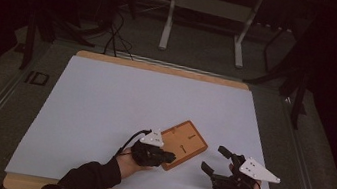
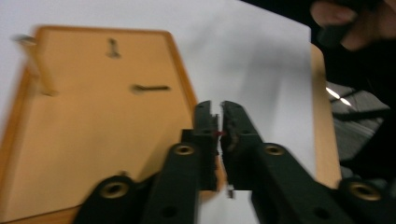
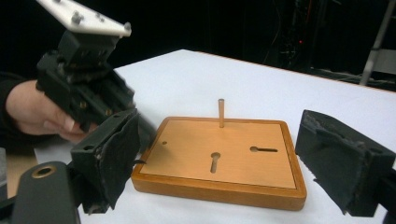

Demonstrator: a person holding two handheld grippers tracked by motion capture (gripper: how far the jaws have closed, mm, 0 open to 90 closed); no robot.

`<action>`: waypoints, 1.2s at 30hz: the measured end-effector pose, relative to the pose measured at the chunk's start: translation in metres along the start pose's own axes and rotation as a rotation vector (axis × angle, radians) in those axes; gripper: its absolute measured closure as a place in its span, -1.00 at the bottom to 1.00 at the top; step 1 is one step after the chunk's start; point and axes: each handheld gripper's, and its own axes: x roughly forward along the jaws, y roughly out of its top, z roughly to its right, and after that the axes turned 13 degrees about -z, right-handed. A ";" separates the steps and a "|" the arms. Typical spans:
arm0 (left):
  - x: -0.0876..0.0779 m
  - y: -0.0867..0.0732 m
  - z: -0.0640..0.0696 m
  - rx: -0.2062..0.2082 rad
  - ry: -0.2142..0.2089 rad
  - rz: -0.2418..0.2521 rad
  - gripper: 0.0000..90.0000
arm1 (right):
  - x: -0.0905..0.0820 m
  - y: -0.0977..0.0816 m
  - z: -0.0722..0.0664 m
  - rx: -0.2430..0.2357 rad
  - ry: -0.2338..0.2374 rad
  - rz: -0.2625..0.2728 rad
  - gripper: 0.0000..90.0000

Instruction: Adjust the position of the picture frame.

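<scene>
Your left gripper sits at the near-left edge of the flat orange-brown wooden board with a raised rim, its black jaws drawn almost together with only a thin slit between them; in the left gripper view nothing can be made out between the pads, and the tips hang just over the board's rim where it meets the white sheet. The jaws have no grip on the board that you can see. Your right gripper rests near the front edge of the white-covered table, toward its right corner, a little apart from the board, with its two foam-padded jaws spread wide and empty; in the right gripper view the board lies framed between them. The board itself lies on the white surface, right of centre and closer to the front edge than the back, turned at an angle. One thin upright wooden peg stands near its far rim, and two keyhole-shaped slots are cut into its face.
</scene>
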 end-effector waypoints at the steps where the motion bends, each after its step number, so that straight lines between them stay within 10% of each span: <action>1: 0.002 -0.001 0.003 0.007 0.001 -0.007 0.97 | 0.000 0.000 0.000 0.002 -0.003 0.000 -0.69; 14: 0.020 -0.004 0.017 0.096 0.007 -0.105 0.99 | 0.000 -0.001 0.002 0.011 0.005 -0.004 -0.69; 25: 0.027 -0.008 0.011 0.071 -0.010 -0.121 0.99 | -0.001 0.000 0.003 0.025 0.006 0.001 -0.69; 36: 0.021 -0.010 0.010 0.064 0.059 -0.157 1.00 | -0.002 0.000 0.003 0.027 0.004 0.003 -0.69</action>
